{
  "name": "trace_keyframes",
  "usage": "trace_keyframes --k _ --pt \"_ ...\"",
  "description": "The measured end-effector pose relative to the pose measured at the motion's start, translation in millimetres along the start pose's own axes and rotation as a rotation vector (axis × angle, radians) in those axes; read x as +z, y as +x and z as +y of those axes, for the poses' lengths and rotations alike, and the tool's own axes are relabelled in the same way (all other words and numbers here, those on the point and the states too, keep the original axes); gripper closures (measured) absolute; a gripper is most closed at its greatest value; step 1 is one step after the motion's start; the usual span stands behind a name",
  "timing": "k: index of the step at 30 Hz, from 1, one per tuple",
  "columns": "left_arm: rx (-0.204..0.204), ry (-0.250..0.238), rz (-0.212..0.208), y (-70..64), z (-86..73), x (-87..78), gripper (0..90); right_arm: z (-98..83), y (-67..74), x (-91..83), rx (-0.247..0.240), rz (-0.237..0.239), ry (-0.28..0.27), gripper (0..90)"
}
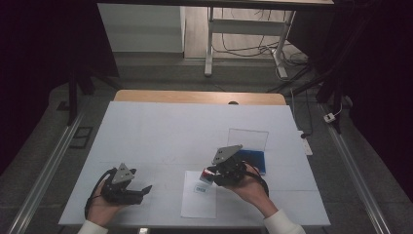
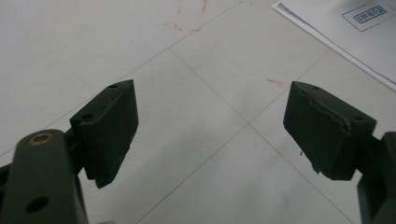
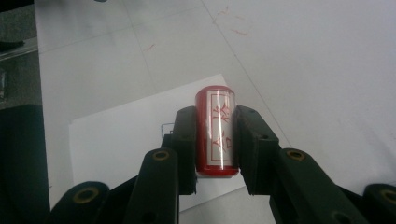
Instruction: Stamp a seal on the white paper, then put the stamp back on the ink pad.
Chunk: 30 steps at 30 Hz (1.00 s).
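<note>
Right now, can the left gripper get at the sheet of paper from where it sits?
Probably yes. The left gripper has its jaws open with nothing between them, and bare table lies between it and the sheet of paper. The right gripper, holding the red stamp, hovers over the sheet's far part.

High view overhead, facing forward-down; gripper views close, low — all share paper sheet (image 1: 198, 195).

Lab-like recording room: white-covered table (image 1: 146, 131), dark curtains (image 1: 44, 58), floor cables (image 1: 253, 48), desk frame (image 1: 243, 29).
</note>
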<state>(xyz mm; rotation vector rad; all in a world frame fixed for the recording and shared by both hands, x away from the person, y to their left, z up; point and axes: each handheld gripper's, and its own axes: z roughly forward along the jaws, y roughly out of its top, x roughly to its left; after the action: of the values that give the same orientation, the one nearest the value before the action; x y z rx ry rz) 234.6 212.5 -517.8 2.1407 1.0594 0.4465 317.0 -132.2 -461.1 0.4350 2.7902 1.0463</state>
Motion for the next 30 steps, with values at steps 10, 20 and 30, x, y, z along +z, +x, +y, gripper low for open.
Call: trace_keyframes --k 10,20,30 --pt "0.002 -0.001 0.000 -0.3 0.1 0.0 18.5 -0.8 -5.7 -13.0 -0.001 -0.030 -0.021 69.2" --pt "0.004 -0.002 0.001 -0.6 0.0 -0.3 18.5 -9.1 -22.5 -32.7 0.041 -0.092 -0.050 69.2" --pt "0.010 -0.006 0.008 -2.3 0.6 -2.0 18.5 -29.5 -49.9 -57.0 0.124 -0.170 -0.062 69.2"
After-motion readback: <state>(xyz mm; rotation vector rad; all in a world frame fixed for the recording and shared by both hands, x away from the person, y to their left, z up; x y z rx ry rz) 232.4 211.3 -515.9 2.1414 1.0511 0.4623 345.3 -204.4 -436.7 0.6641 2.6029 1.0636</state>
